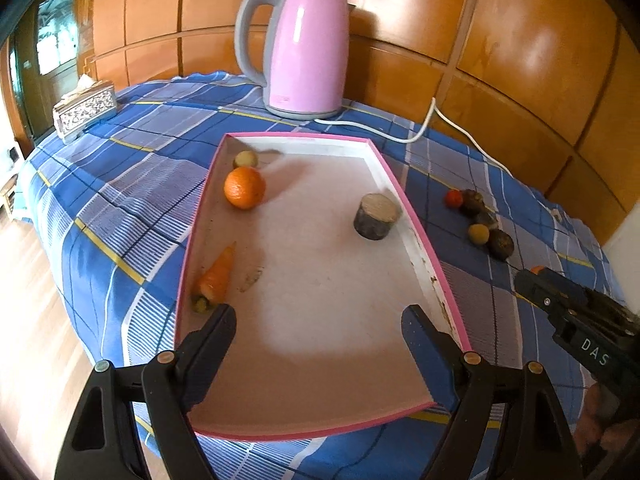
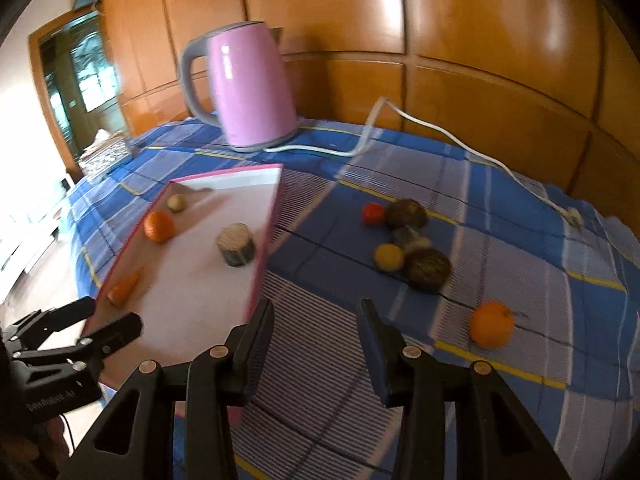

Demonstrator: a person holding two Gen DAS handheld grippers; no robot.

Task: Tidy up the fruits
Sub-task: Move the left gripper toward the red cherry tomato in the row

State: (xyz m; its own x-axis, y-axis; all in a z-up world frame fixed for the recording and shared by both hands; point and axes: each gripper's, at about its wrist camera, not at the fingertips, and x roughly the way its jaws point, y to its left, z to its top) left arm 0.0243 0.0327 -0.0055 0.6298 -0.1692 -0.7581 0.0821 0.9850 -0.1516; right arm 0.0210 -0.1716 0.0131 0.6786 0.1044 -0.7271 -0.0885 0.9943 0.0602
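Note:
A pink-rimmed white tray lies on the blue checked cloth. In it are an orange, a small pale fruit, a carrot and a stubby grey cylinder. On the cloth to the right lie a small red fruit, a yellow fruit, dark brown fruits and another orange. My left gripper is open and empty over the tray's near end. My right gripper is open and empty over the cloth beside the tray.
A pink kettle stands at the back, its white cord trailing right across the cloth. A tissue box sits at the far left. Wooden panels close off the back. The table edge drops to the floor on the left.

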